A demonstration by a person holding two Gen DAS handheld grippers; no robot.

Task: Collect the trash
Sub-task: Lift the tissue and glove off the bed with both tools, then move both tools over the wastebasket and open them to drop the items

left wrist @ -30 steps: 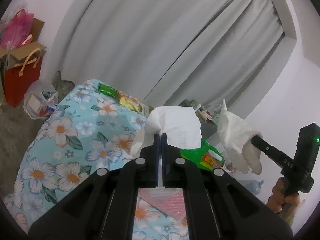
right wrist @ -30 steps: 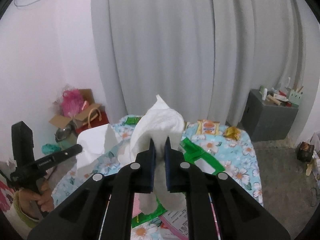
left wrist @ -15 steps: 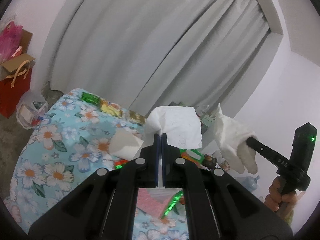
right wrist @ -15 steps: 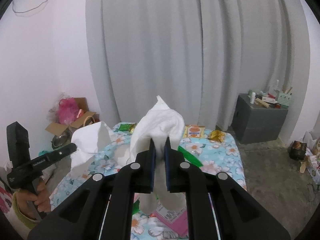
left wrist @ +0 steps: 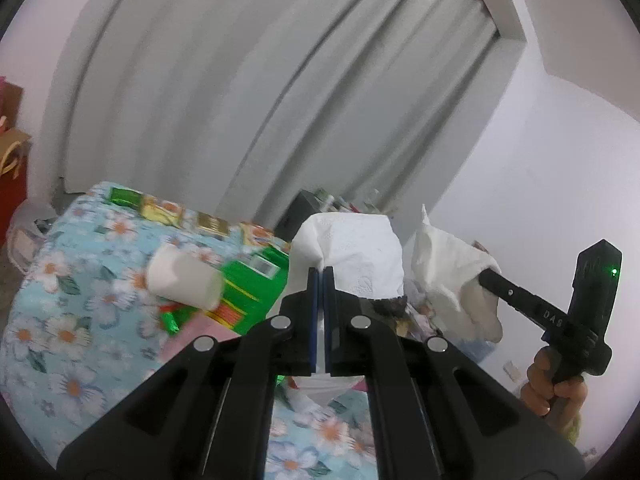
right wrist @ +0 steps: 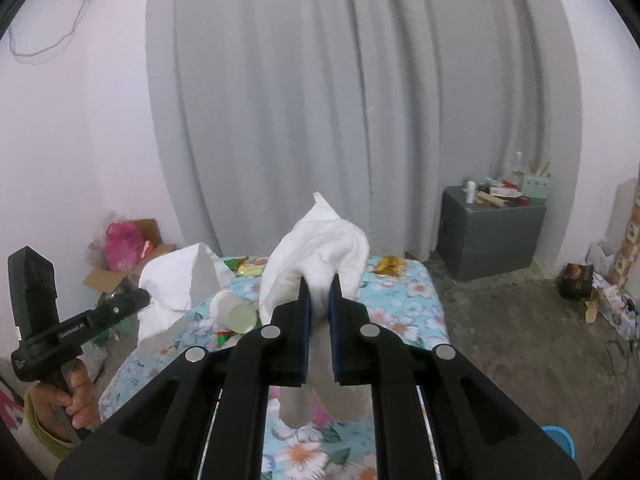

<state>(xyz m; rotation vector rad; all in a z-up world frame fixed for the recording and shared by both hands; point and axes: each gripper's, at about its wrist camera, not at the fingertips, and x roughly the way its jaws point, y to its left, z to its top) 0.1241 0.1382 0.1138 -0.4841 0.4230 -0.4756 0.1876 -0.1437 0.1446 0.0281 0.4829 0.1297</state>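
The left gripper (left wrist: 320, 276) is clamped tight on a flat white paper napkin (left wrist: 356, 248), held above the flowered tablecloth (left wrist: 60, 320). The right gripper (right wrist: 319, 284) is closed narrowly on a crumpled white tissue (right wrist: 320, 248), also held clear of the table. A white paper cup (left wrist: 182, 276) is seen lying on its side beside a green wrapper (left wrist: 248, 284).

Two white tissues are held, one (left wrist: 352, 248) clamped in the left tongs (left wrist: 320, 280), one (right wrist: 320, 248) in the right tongs (right wrist: 319, 292). One white cup (left wrist: 184, 282) is seen left of the left tongs, beside one green packet (left wrist: 252, 284).
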